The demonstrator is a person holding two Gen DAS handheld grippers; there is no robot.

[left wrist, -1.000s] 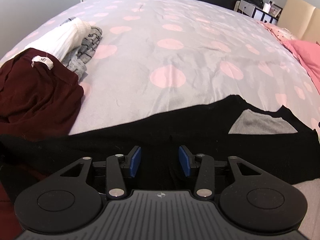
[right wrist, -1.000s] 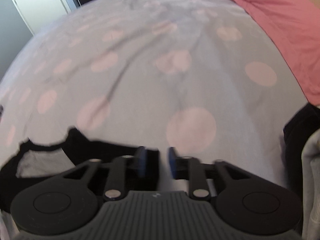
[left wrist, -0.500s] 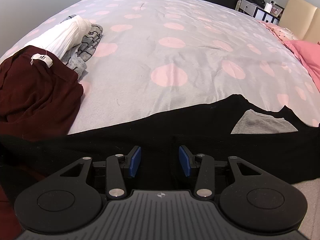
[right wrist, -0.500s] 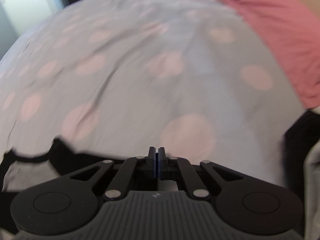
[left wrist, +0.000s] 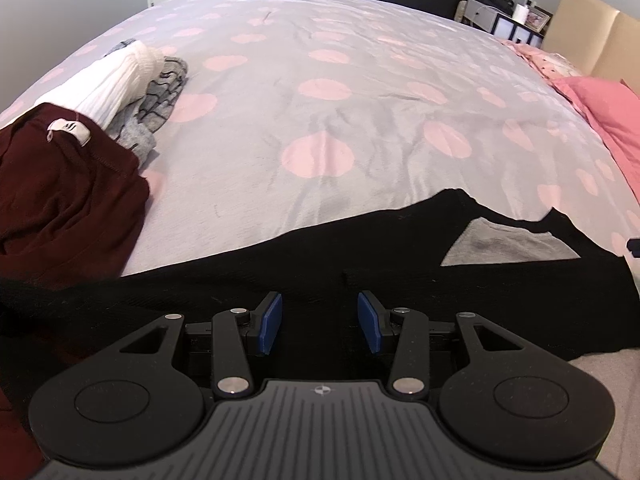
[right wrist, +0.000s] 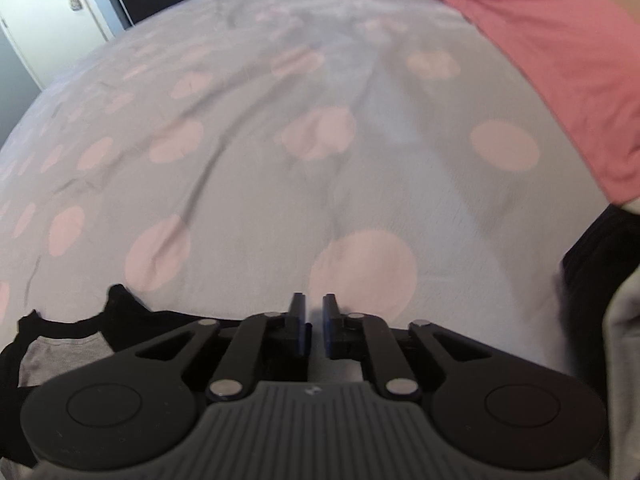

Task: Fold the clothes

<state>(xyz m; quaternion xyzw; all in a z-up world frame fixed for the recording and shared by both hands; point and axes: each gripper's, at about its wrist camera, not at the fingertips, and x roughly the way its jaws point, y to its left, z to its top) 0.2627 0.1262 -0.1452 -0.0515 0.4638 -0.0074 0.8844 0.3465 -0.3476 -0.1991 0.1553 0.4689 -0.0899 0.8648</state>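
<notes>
The left claw [left wrist: 320,322] hangs over the near edge of the bed, blue pads set a moderate way apart with nothing between them. Directly under and ahead of it lies the black garment [left wrist: 280,276], spread flat across the near side of the duvet [left wrist: 320,100], grey with pink dots. The garment's neckline faces away from the camera, and the grey lining [left wrist: 508,246] shows inside the collar off to the right.

Over to the left sits a heap of other clothes: a maroon garment [left wrist: 68,192] with a white label at its collar, a white ribbed knit [left wrist: 116,84] lying over its far edge, and a grey patterned piece [left wrist: 160,100] tucked just beside the knit. A pink pillow [left wrist: 604,116] lies at the far right, by the beige headboard [left wrist: 592,44].

In the right wrist view, the right claw [right wrist: 314,320] stands just past the black garment's right shoulder, over bare duvet. Its jaws have just been opening from fully closed and now stand a narrow slit apart; nothing is caught between them. The collar and grey lining sit low on the left of that view, and a pink blanket [right wrist: 560,52] runs down the right side.
</notes>
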